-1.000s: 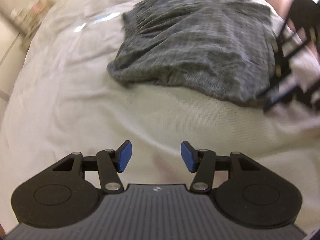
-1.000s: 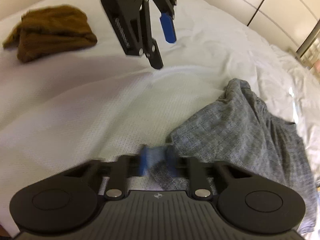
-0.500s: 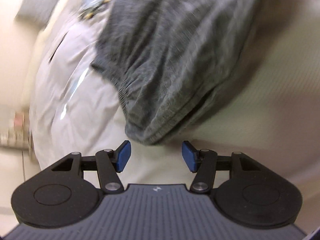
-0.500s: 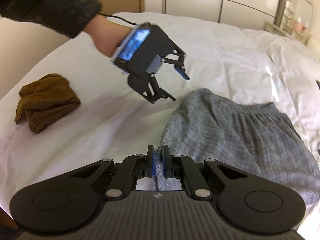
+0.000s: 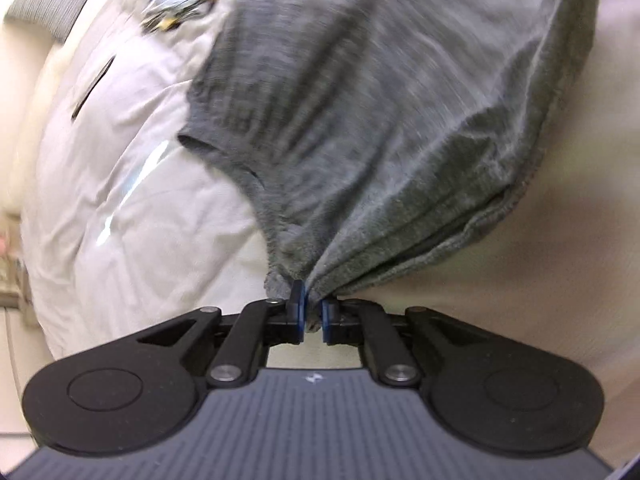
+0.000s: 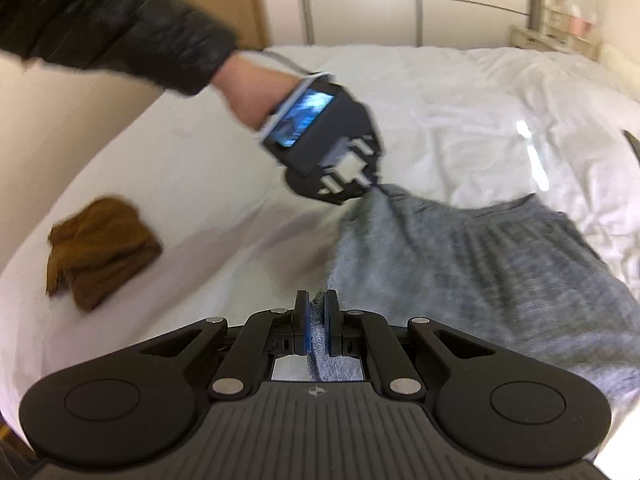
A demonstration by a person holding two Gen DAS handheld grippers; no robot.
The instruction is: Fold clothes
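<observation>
A grey knit garment [image 5: 380, 120] lies spread on the white bed. My left gripper [image 5: 311, 307] is shut on one bunched corner of it. In the right wrist view the garment [image 6: 480, 264] stretches away to the right. My right gripper [image 6: 316, 316] is shut on its near edge, cloth showing between the blue pads. The left gripper [image 6: 372, 186] shows there too, held by a hand, pinching the garment's far corner just above the bed.
A folded brown garment [image 6: 100, 248] lies on the white bed sheet [image 6: 200, 184] at the left. A rumpled white duvet [image 6: 500, 100] covers the far side. Wardrobe doors [image 6: 400, 0] and a shelf stand behind the bed. A dark thin object [image 5: 92, 84] lies on the duvet.
My left gripper moved down to the garment's corner and shut on it. My right gripper stayed shut on the near edge and the cloth is pulled tauter between them.
</observation>
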